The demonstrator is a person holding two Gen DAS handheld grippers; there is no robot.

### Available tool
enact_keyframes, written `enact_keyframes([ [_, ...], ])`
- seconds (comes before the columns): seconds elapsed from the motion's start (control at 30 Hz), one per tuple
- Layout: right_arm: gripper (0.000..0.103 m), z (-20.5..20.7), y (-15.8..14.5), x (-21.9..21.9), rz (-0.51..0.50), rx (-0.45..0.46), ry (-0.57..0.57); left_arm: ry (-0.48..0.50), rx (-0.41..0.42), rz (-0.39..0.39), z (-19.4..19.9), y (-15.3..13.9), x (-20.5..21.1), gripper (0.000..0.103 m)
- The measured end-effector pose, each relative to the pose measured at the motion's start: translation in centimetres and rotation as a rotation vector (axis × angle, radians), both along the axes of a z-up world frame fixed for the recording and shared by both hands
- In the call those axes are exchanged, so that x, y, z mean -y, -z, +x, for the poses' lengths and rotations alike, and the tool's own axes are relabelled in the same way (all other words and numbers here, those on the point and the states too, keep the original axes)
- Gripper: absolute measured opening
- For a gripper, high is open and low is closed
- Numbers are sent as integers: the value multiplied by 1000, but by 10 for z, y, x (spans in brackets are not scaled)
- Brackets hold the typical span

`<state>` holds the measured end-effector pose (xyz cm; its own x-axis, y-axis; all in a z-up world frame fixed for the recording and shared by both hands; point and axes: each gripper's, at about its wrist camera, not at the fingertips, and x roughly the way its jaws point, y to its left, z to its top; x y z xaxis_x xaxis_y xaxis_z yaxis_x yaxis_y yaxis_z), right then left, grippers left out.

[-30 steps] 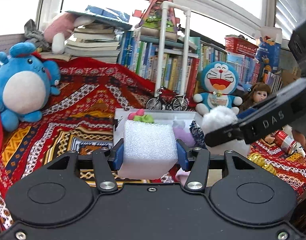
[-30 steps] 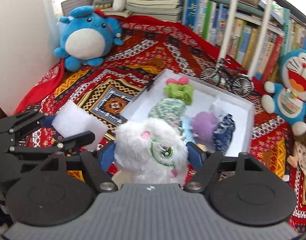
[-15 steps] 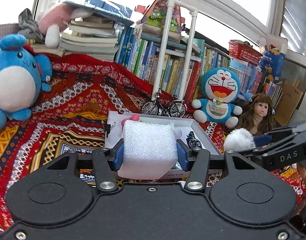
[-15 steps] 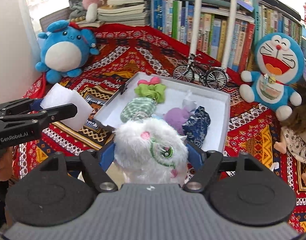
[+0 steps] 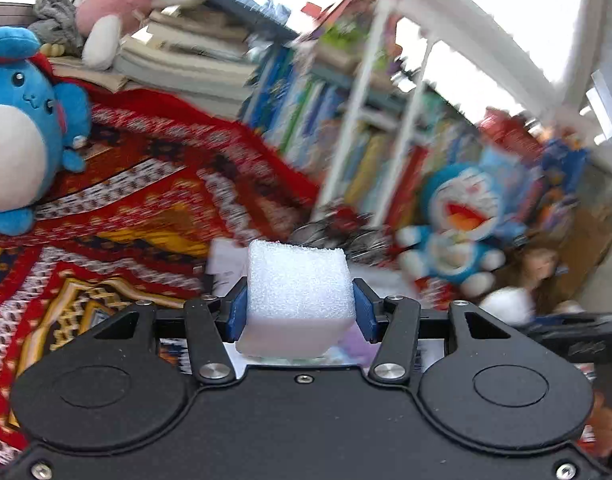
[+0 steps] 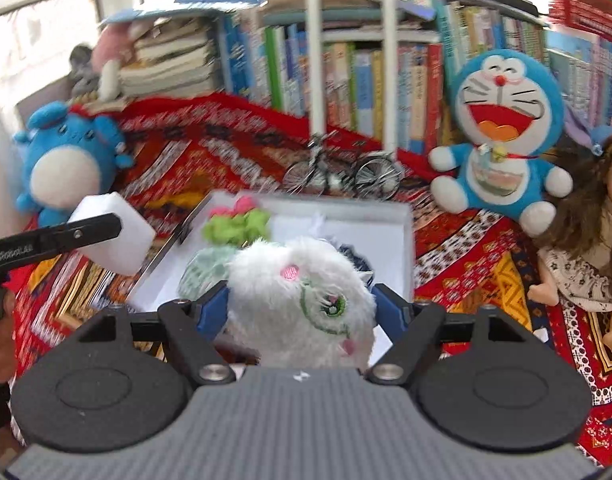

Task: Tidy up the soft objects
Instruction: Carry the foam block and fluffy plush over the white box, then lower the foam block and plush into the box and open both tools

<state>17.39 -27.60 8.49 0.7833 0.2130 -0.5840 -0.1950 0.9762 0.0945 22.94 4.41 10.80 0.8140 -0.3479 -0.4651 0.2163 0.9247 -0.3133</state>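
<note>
My left gripper is shut on a white foam cube, held above the near left edge of the white box; the cube also shows in the right wrist view. My right gripper is shut on a white fluffy plush with a pink and green face, held over the near edge of the white box. The box holds a green and pink soft toy, a pale green piece and a dark blue cloth, mostly hidden behind the plush.
A red patterned cloth covers the surface. A blue round plush sits at far left, a Doraemon plush and a doll at right. A toy bicycle, white poles and bookshelves stand behind the box.
Both grippers have lifted and tilted up, so the box sits lower in view. The left wrist view is now motion-blurred. Both grips are unchanged.
</note>
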Motion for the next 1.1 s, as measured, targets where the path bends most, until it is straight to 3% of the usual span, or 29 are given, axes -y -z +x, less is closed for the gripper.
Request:
enact_keyframes([
  [0.2,80,13,10,12,59,36,50,-18,-58,61,28,23,10,50],
  [0.43,79,25,33,20,70,21,78,0,-77,124,31,41,27,50],
  [0.87,77,60,68,14,125,-39,64,-19,-112,121,61,58,46,50],
  [1.1,77,79,69,8,133,-40,73,-9,-117,172,81,64,55,51],
])
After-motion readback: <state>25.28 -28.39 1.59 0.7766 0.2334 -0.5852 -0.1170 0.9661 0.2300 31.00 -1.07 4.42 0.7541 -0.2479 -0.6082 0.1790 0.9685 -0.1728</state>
